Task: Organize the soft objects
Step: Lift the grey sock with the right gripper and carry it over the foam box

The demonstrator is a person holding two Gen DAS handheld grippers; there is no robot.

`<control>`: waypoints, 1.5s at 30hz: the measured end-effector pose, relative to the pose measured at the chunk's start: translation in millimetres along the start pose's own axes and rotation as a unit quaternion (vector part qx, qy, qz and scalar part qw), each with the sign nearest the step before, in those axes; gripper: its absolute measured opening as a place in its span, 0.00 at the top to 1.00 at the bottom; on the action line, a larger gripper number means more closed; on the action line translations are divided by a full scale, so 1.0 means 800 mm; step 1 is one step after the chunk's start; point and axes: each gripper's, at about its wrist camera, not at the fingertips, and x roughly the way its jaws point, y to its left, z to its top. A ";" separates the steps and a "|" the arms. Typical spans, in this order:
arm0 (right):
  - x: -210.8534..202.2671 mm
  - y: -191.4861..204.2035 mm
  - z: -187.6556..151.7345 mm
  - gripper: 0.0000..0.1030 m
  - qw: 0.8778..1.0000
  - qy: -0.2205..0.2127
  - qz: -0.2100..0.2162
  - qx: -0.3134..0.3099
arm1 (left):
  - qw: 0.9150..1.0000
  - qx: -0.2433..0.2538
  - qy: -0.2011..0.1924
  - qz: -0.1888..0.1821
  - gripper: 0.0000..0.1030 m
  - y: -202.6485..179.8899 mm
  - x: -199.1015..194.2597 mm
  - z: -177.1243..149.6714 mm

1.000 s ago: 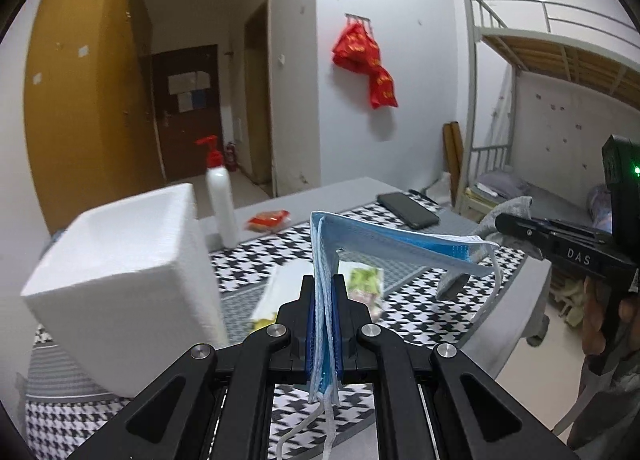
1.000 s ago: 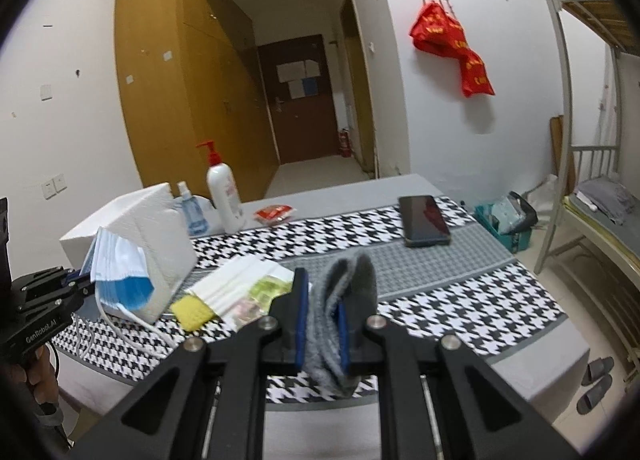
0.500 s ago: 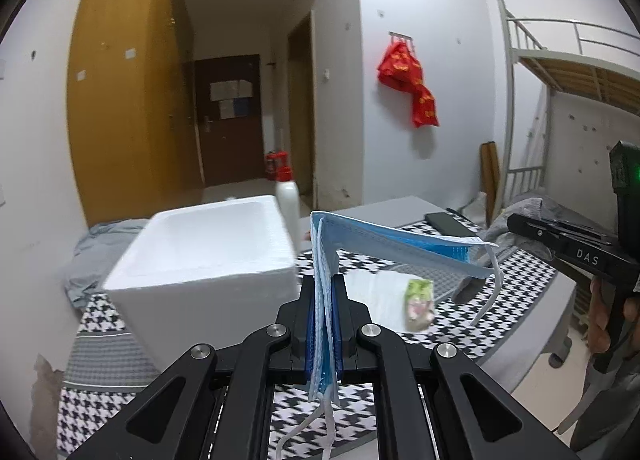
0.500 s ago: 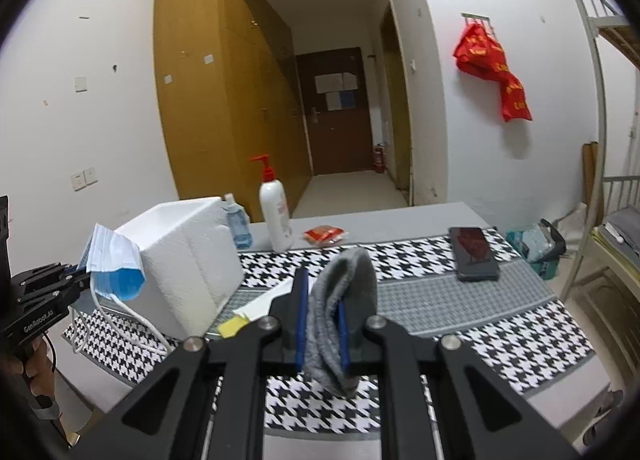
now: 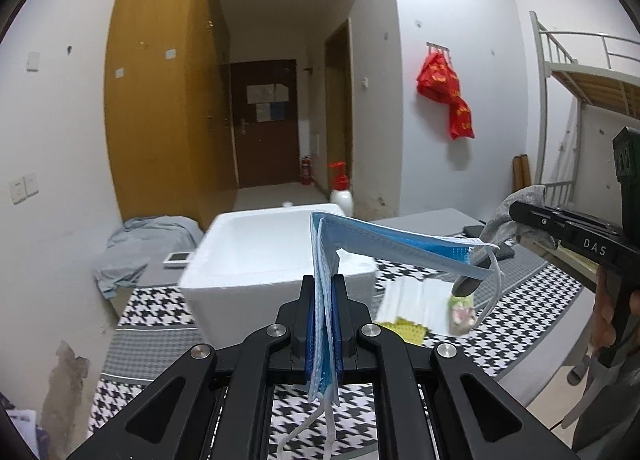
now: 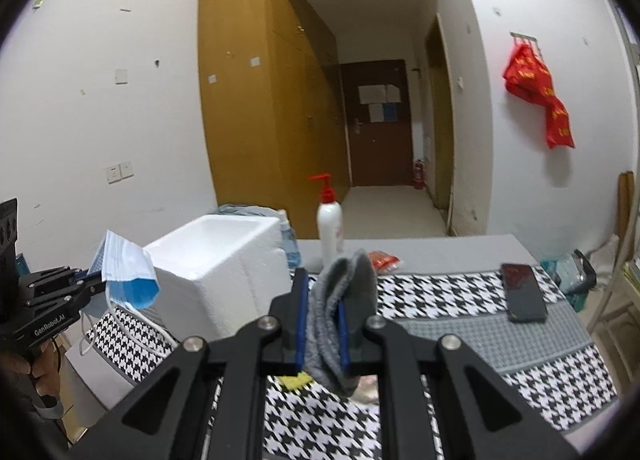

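My left gripper (image 5: 325, 288) is shut on a stack of blue face masks (image 5: 396, 246), held in the air just in front of the open white foam box (image 5: 256, 244); it also shows in the right wrist view (image 6: 86, 282) with the masks (image 6: 124, 272) left of the box (image 6: 216, 260). My right gripper (image 6: 322, 300) is shut on a grey sock (image 6: 344, 300), held above the table to the right of the box. In the left wrist view the right gripper (image 5: 516, 214) and sock (image 5: 508, 212) are at the right.
On the houndstooth tablecloth (image 6: 460, 340) lie white cloths (image 5: 416, 300), a yellow item (image 5: 406, 330), a phone (image 6: 524, 296), a red packet (image 6: 384, 260) and a pump bottle (image 6: 330, 224). A grey cloth (image 5: 144, 244) lies left of the box.
Both grippers have swung left and risen, so the foam box now sits straight ahead of the left gripper with its open top in view. Both grips are unchanged.
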 end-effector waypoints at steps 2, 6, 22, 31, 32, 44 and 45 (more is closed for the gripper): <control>0.003 0.007 0.005 0.85 1.000 -0.003 0.007 -0.006 | 1.000 -0.003 -0.004 0.008 0.93 0.008 -0.004 0.001; 0.012 0.021 0.017 0.85 1.000 -0.009 0.019 -0.012 | 1.000 -0.012 -0.008 0.022 0.93 0.022 -0.010 0.000; 0.056 0.077 0.056 0.85 0.997 -0.024 0.056 -0.043 | 0.994 -0.046 -0.013 0.095 0.93 0.087 -0.026 -0.014; 0.069 0.102 0.072 0.85 0.995 -0.030 0.067 -0.063 | 0.991 -0.070 0.000 0.111 0.93 0.109 -0.019 -0.029; 0.069 0.106 0.075 0.85 0.995 -0.031 0.068 -0.066 | 0.991 -0.069 0.001 0.112 0.93 0.111 -0.018 -0.030; 0.087 0.138 0.087 0.85 0.992 -0.030 0.092 -0.081 | 0.990 -0.084 -0.007 0.116 0.93 0.122 -0.025 -0.034; 0.090 0.141 0.087 0.85 0.992 -0.026 0.094 -0.082 | 0.990 -0.084 -0.007 0.117 0.93 0.122 -0.025 -0.034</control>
